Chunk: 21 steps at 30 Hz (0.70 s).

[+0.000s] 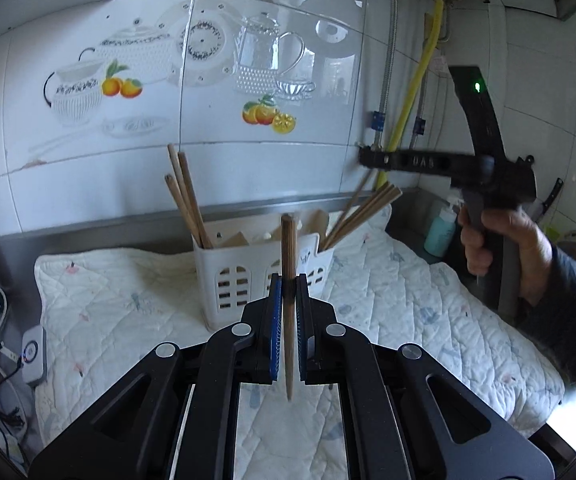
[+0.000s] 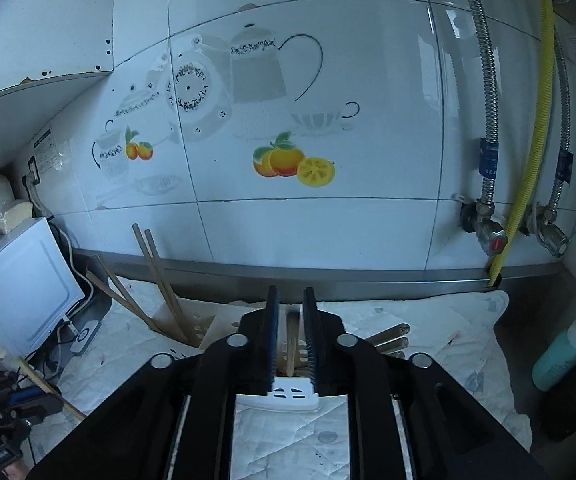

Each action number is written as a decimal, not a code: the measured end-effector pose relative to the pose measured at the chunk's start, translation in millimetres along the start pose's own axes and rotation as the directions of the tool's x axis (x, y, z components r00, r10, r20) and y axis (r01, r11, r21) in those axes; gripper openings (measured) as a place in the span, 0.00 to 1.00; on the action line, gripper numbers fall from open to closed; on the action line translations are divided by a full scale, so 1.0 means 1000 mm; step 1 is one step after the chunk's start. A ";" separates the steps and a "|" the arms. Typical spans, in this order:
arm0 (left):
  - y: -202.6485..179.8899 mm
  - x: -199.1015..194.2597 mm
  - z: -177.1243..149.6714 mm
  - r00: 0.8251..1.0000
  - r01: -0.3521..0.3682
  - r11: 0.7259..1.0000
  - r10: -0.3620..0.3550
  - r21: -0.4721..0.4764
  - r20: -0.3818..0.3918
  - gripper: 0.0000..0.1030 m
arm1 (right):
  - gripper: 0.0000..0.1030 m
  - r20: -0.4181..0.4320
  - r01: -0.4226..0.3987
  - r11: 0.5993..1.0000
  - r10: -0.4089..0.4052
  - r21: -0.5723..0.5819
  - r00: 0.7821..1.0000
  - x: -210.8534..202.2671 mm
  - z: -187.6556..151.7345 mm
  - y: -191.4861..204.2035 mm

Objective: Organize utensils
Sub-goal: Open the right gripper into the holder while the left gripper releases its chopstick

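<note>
We hold one light, stiff chopstick [image 1: 288, 280] upright at mid-shaft in the left gripper [image 1: 288, 292], before the holder [image 1: 224, 276] on the padded bench [image 1: 408, 300], while the right gripper [image 2: 291, 320] hovers narrowly parted, empty

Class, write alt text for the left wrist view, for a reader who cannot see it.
The left tongs grip one wooden chopstick upright above a quilted cloth. Behind it, a white slotted holder holds more chopsticks; at right a hand holds the right tongs.
</note>
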<state>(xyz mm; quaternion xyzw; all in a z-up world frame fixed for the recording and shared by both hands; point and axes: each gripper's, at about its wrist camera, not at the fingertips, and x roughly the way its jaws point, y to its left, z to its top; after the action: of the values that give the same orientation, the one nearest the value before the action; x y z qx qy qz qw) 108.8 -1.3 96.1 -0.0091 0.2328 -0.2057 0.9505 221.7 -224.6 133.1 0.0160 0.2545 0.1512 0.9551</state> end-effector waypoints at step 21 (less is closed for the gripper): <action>0.007 0.017 0.136 0.964 -0.144 0.989 0.134 0.026 0.229 0.05 | 0.52 0.085 -0.072 0.997 0.074 -0.018 0.994 -0.100 -0.072 0.008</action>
<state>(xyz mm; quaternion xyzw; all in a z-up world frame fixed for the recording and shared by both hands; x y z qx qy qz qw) 186.6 -12.2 209.2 0.0042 0.1184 -0.1409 0.9829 101.5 -250.2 119.6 0.0248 0.2114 0.1870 0.9590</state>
